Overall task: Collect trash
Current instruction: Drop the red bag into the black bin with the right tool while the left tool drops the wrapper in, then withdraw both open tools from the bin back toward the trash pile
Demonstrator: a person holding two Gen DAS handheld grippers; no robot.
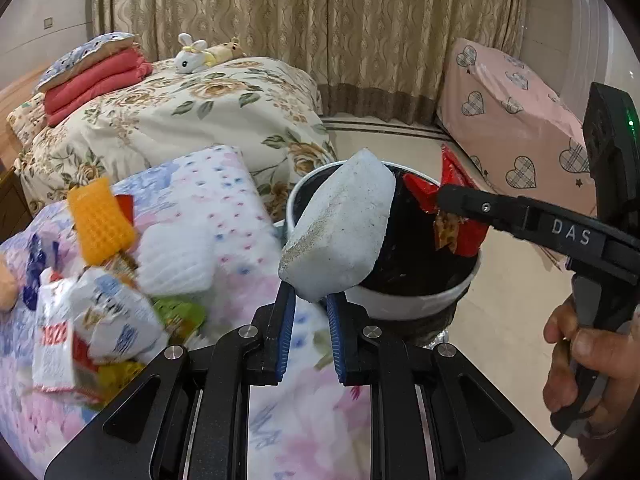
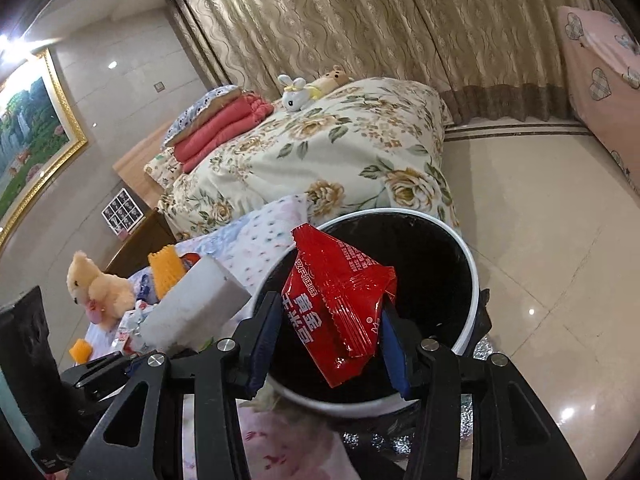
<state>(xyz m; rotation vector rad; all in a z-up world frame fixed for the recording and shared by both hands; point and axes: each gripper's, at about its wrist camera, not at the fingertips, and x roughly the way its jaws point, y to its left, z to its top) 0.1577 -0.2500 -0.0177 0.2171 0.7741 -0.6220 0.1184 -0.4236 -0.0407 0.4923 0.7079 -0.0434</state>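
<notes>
Your left gripper (image 1: pixel 310 300) is clamped on the bottom corner of the white foam block (image 1: pixel 340 228); most of the block sticks up and forward past the fingertips, leaning over the near rim of the trash bin (image 1: pixel 400 302). Thin pinch on a long piece, so it could pivot or slip out early and land on the floral quilt (image 1: pixel 224 208) below the fingers instead of inside. Push further over the opening before you let go.

Your right gripper (image 2: pixel 328 330) is closed on the red snack wrapper (image 2: pixel 340 300), which sits crumpled between the pads, directly above the black inside of the bin. Looks fine to drop, but the film is light and slick: it may cling to a pad or flutter past the rim.

Both tools crowd the same opening. In the left view the right tool's finger lies just beyond and to the right of the foam, so a sideways nudge could knock the block loose or tip the bin.

More trash is left of your left gripper: yellow sponge (image 1: pixel 100 220), white foam net (image 1: pixel 176 258), crumpled packets (image 1: pixel 100 320).
</notes>
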